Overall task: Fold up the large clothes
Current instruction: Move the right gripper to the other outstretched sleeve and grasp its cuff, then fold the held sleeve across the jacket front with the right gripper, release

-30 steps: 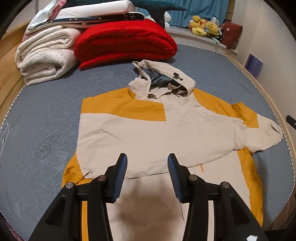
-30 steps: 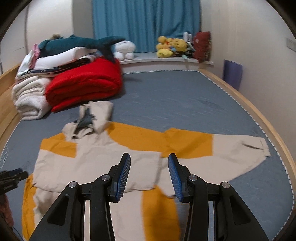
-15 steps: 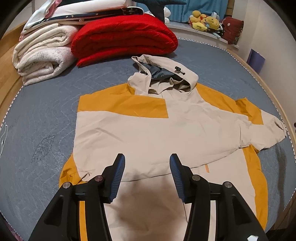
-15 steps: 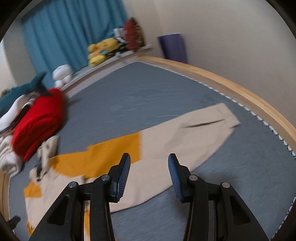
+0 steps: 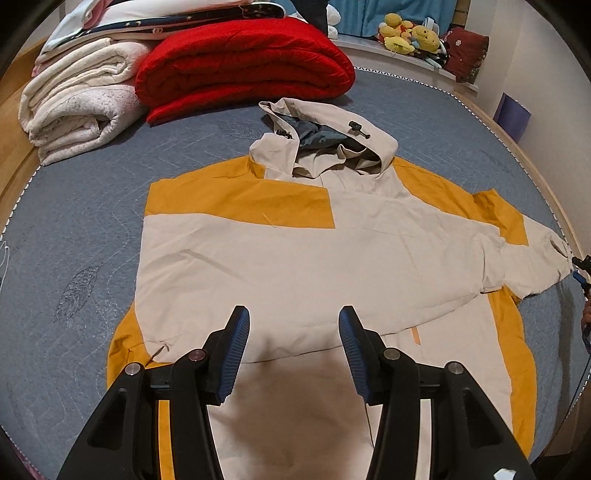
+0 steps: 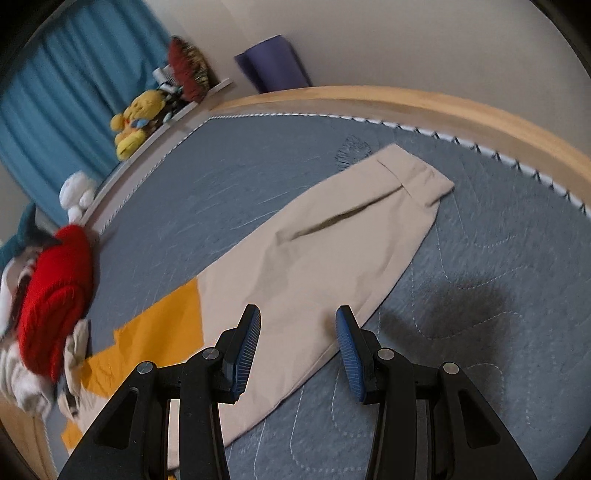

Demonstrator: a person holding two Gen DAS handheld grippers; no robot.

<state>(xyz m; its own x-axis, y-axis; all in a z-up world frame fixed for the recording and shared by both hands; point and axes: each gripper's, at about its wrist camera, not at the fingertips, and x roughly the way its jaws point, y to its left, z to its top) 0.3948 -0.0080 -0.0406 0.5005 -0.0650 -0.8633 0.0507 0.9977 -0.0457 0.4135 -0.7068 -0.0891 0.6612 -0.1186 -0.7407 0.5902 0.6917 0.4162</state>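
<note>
A beige and mustard-yellow hooded jacket lies spread flat on the grey quilted bed, filling the middle of the left wrist view, its hood pointing toward the top of the frame and one sleeve folded across the body. The left tool hangs over the jacket's lower half at the bottom centre of the frame, its blue-padded fingers spread wide apart and gripping nothing; its shadow falls on the cloth just beneath. In the right wrist view the jacket's other sleeve runs diagonally from the lower left up to its cuff at the upper right, close to the wooden bed rail. The right tool sits at the bottom centre above the sleeve's lower edge, likewise wide open and empty. At the top of the left wrist view a folded red quilt lies beside rolled white blankets, with yellow plush toys on a ledge at the upper right.
</note>
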